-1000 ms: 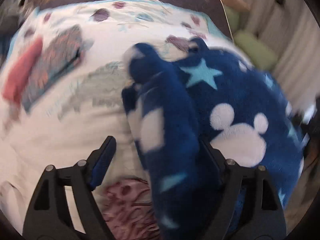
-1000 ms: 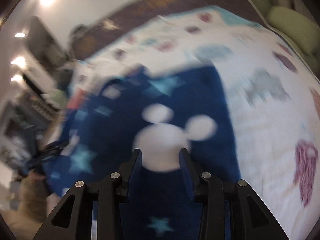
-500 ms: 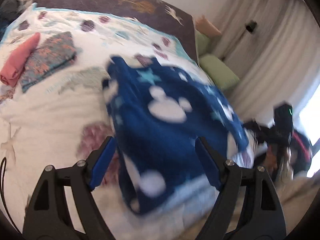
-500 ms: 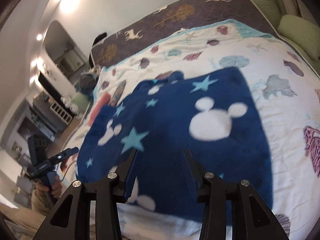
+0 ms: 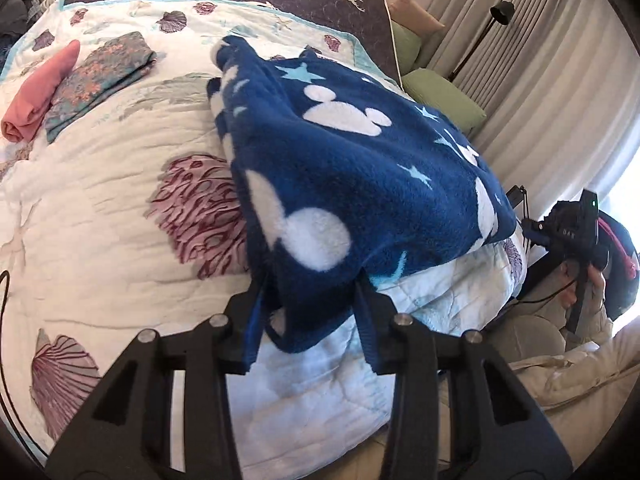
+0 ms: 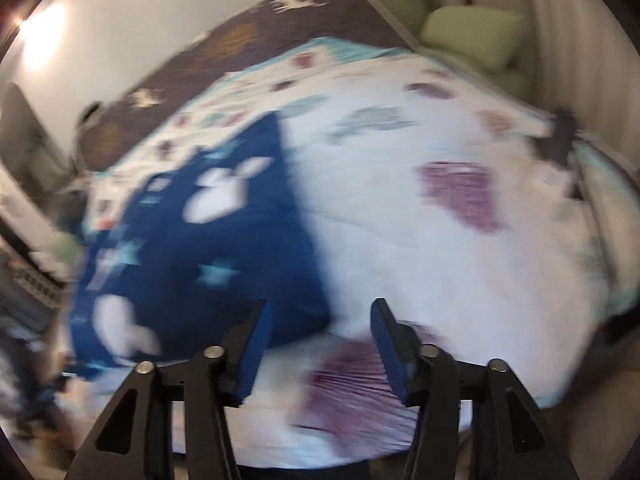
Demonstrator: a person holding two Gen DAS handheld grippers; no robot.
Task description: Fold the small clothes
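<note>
A dark blue fleece garment [image 5: 360, 168] with white mouse-head shapes and pale stars lies on the shell-print quilt [image 5: 100, 220]. Its near corner is bunched between the closing jaws of my left gripper [image 5: 312, 304], and both pads touch the fabric. In the blurred right wrist view the same fleece [image 6: 200, 248] lies to the left. My right gripper [image 6: 320, 340] hovers over bare quilt [image 6: 400, 240] beside the fleece's right edge. Its jaws are opening with nothing between them.
A rolled pink cloth [image 5: 36, 96] and a folded patterned cloth [image 5: 100, 76] lie at the quilt's far left. Green pillows [image 5: 440, 96], a floor lamp [image 5: 500, 12] and curtains [image 5: 560, 80] stand beyond the bed's right side. A person's hand [image 5: 596, 280] shows at the right.
My left gripper's jaws have narrowed onto the fleece's near corner. The right gripper has widened and swung right, off the fleece and over bare quilt.
</note>
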